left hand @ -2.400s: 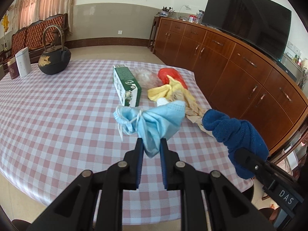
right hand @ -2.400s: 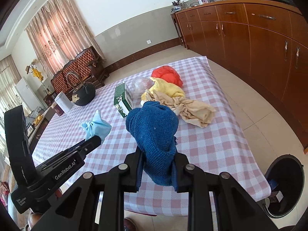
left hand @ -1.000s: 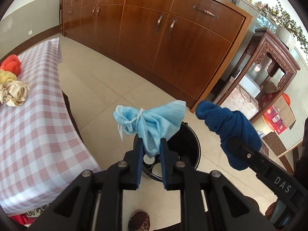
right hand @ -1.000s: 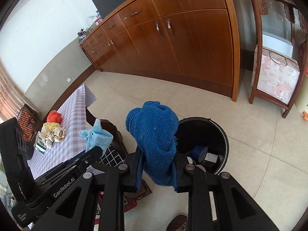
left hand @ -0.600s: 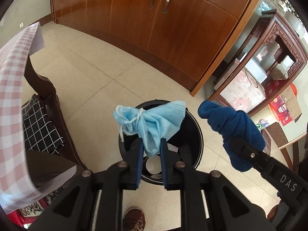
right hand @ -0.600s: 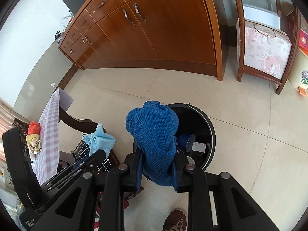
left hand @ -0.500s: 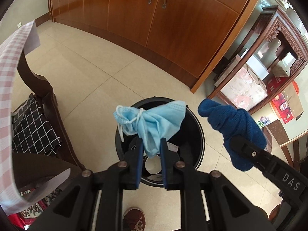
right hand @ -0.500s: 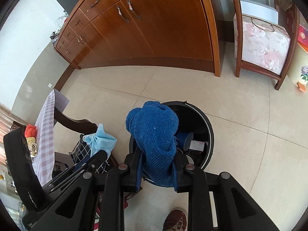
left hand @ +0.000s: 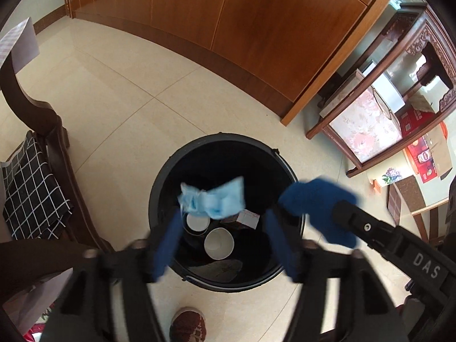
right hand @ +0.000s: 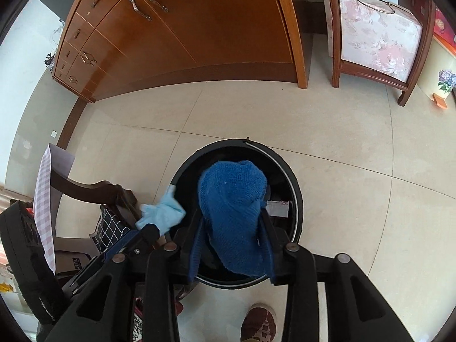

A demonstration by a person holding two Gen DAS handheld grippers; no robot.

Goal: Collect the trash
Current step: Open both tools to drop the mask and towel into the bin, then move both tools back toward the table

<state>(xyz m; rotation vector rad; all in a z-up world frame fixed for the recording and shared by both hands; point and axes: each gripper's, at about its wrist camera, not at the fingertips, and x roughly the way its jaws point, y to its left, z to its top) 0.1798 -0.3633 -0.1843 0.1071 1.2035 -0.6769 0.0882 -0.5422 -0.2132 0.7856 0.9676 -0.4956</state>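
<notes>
Blue mask loose — left hand-held gripper agape

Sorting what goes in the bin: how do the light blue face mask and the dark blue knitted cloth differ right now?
The face mask is pale blue, thin and crumpled; the knitted cloth is dark blue, thick and bulky.

The mask hangs loose between the left gripper's wide jaws, which have just been opening. The cloth sits between the right gripper's jaws, also just opening; whether they grip it is unclear.

Both are above the black bin.
</notes>
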